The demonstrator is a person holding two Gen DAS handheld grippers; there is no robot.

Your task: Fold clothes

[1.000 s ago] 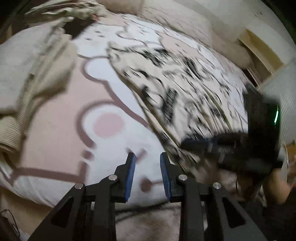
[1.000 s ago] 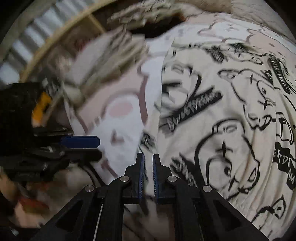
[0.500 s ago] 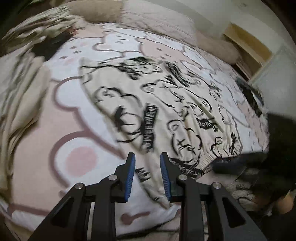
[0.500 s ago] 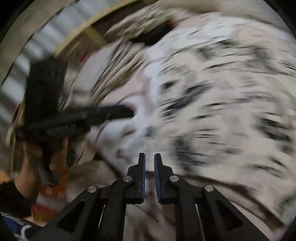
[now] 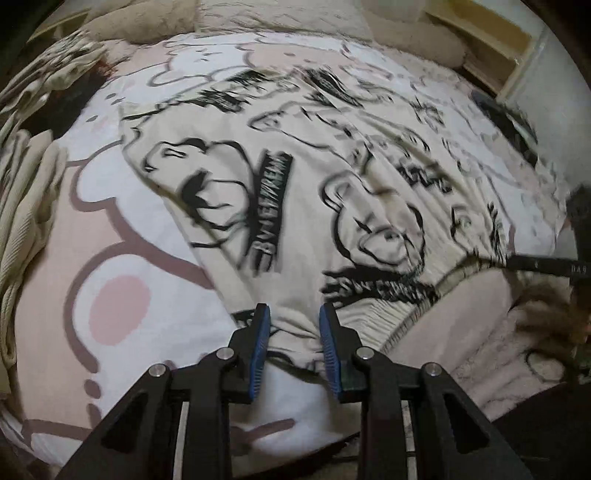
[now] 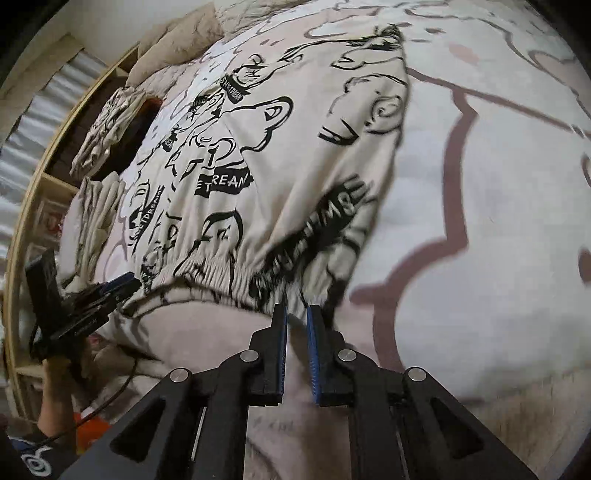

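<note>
A cream garment with black cartoon prints (image 5: pixel 314 177) lies spread flat on the bed, its elastic hem toward me; it also shows in the right wrist view (image 6: pixel 266 177). My left gripper (image 5: pixel 293 314) is open, its blue pads on either side of the hem's left corner, nothing clamped. My right gripper (image 6: pixel 296 310) is open by a narrow gap, its tips just at the hem's right corner. Each gripper shows in the other's view, at the far hem end: the right one (image 5: pixel 546 264) and the left one (image 6: pixel 110 290).
The bed cover (image 5: pixel 110 288) is pink and white with a bear pattern. Beige ribbed clothes (image 5: pixel 22 206) lie piled at the bed's left, with another printed pile (image 6: pixel 107 125) behind. Pillows (image 5: pixel 280 14) line the head. Wooden shelves (image 6: pixel 40 206) stand alongside.
Both grippers have swung across the bed and dropped to the garment's hem, left at its left corner and right at its right corner. The garment itself has stayed flat.
</note>
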